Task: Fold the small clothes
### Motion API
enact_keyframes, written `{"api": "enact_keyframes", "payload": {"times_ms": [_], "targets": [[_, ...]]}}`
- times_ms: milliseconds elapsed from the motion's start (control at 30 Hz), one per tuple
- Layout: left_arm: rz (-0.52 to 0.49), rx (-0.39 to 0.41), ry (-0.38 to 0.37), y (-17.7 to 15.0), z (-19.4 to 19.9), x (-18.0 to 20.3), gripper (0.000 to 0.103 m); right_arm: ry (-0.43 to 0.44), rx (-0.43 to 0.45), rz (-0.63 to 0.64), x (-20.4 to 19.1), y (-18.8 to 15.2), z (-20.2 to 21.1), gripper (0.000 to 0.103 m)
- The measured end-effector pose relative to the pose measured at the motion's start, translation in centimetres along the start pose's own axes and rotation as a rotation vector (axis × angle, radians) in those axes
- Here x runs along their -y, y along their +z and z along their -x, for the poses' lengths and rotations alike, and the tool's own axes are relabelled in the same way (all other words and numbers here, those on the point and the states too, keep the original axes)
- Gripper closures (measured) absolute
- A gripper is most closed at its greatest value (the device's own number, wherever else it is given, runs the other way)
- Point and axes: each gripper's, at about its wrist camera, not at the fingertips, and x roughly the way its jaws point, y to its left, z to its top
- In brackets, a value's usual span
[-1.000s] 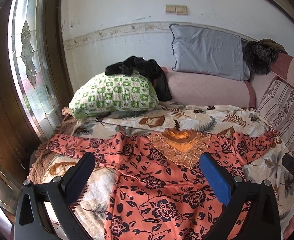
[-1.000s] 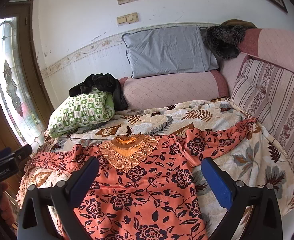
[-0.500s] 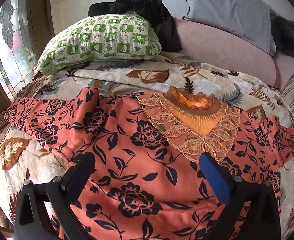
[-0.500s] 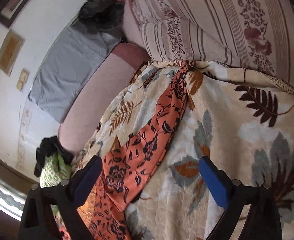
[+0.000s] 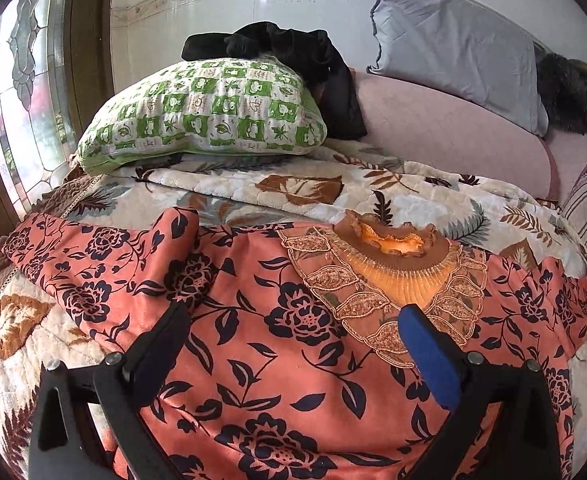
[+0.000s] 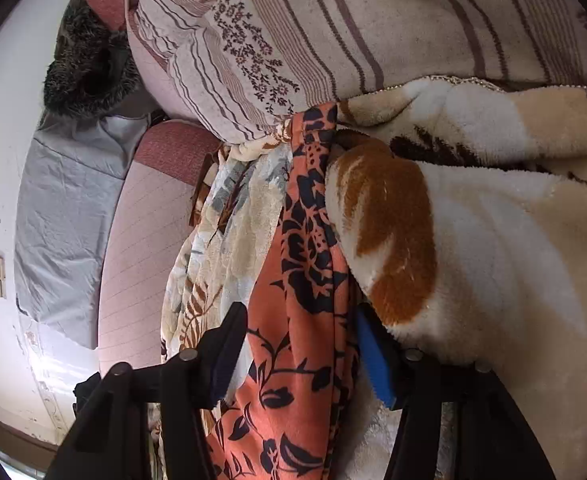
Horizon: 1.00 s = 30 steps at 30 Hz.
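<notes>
Currently the orange floral top (image 5: 277,320) lies spread on the leaf-print blanket (image 5: 293,196), filling the lower half of the left wrist view, lace collar (image 5: 389,264) right of centre; left gripper (image 5: 289,344) hovers over its chest with jaws wide apart, holding nothing. Right gripper (image 6: 297,344) is rolled sideways, jaws partly open around the top's sleeve (image 6: 305,240), which runs up the middle of its frame; can't tell if the pads touch cloth. Green checked pillow (image 5: 205,116) upper left, grey pillow (image 5: 457,44) upper right.
</notes>
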Motion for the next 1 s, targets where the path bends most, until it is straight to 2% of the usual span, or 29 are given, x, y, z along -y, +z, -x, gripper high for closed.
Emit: {"api": "enact_keyframes", "payload": {"times_ms": [33,67,133,233,333,433,500,600,733,767,900,1000], "targets": [[-0.001,0.001,0.001,0.0,0.0,0.0,0.0,0.007,0.016,-0.003,0.1,0.1,-0.3,0.078],[-0.003,0.003,0.006,0.0,-0.1,0.1,0.0,0.014,0.02,-0.007,0.2,0.0,-0.4,0.089],[-0.007,0.005,0.024,-0.1,-0.3,0.0,0.0,0.03,0.038,-0.011,-0.2,-0.4,0.0,0.092],[0.004,0.001,0.04,0.0,-0.4,-0.6,0.0,0.114,0.088,0.035,-2.8,-1.4,2.5,0.094],[0.033,0.013,0.058,0.3,0.0,-1.8,0.0,0.23,0.066,0.09,-6.9,-3.4,5.6,0.094],[0.077,0.037,0.08,0.6,0.9,-3.7,0.0,0.329,0.021,0.191,-12.4,-7.3,8.7,0.094],[0.1,0.057,0.105,0.8,1.6,-5.3,0.0,0.39,-0.032,0.258,-16.1,-11.1,10.2,0.094],[0.132,0.085,0.163,0.8,2.7,-8.1,0.0,0.429,-0.124,0.369,-21.1,-18.5,11.1,0.094],[0.194,0.065,0.242,0.5,2.9,-12.7,0.0,0.438,-0.283,0.491,-25.1,-30.2,9.3,0.094],[0.217,0.056,0.247,0.4,2.9,-13.8,0.0,0.416,-0.329,0.528,-25.6,-33.5,8.4,0.09],[0.291,0.025,0.264,-0.1,2.6,-17.1,0.0,0.311,-0.545,0.68,-25.8,-46.0,4.0,0.09],[0.322,-0.007,0.251,-0.4,2.1,-18.0,0.0,0.304,-0.707,0.7,-23.9,-50.7,2.3,0.089]]}}
